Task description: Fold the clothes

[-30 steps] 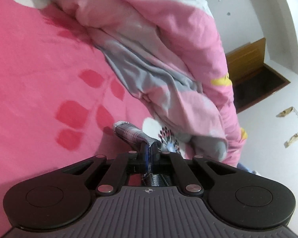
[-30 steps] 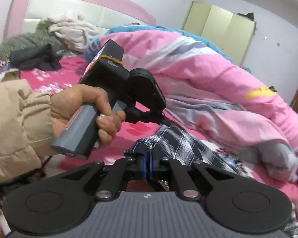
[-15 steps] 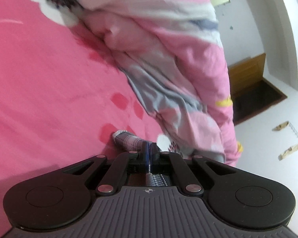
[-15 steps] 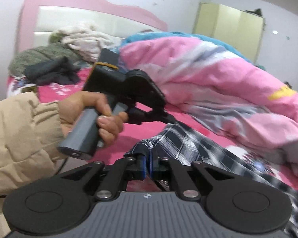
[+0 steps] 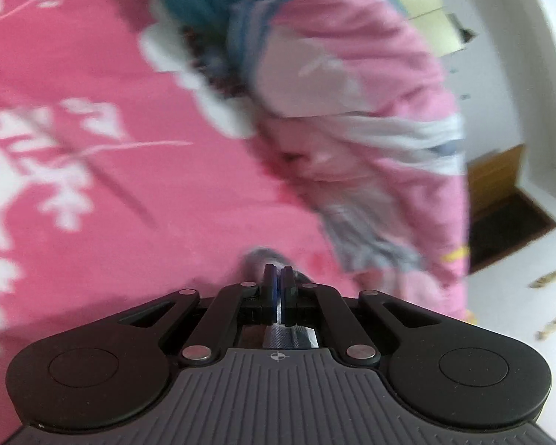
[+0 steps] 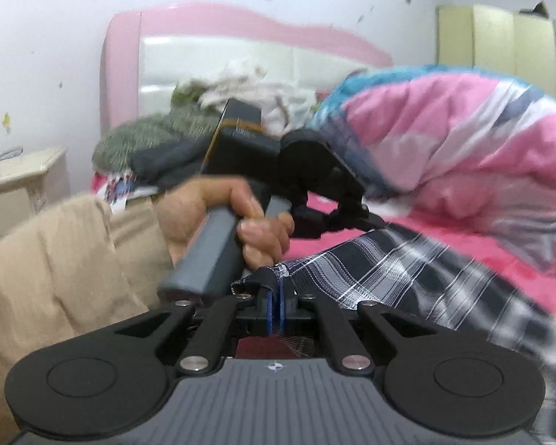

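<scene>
Pinching hard, the left claw (image 5: pixel 278 278) is squeezing a bunched edge of the plaid garment (image 5: pixel 291 335), its pads pressed together with only cloth between them, and it is hanging over the pink floral bedsheet (image 5: pixel 92 170). At two o'clock from that claw, a pink-and-grey quilt (image 5: pixel 356 111) is lying heaped, blurred. In the right wrist view, a cream nightstand (image 6: pixel 15 185) is sitting at nine o'clock, the person's hand (image 6: pixel 218 218) in a beige sleeve (image 6: pixel 63 267) is gripping the grey handle (image 6: pixel 207 256) of the left claw (image 6: pixel 374 222) near centre, and that claw's tips are touching the plaid cloth. Behind, a clothes pile (image 6: pixel 189 137) is resting against the pink headboard (image 6: pixel 218 37) at eleven o'clock. At six o'clock, the right claw (image 6: pixel 277 289) is closing tight on a corner of the plaid garment (image 6: pixel 407 274), which is stretching away towards four o'clock, above the sheet. At two o'clock, the quilt (image 6: pixel 463 141) is bulging up, with a pale wardrobe (image 6: pixel 496 44) at one o'clock.
</scene>
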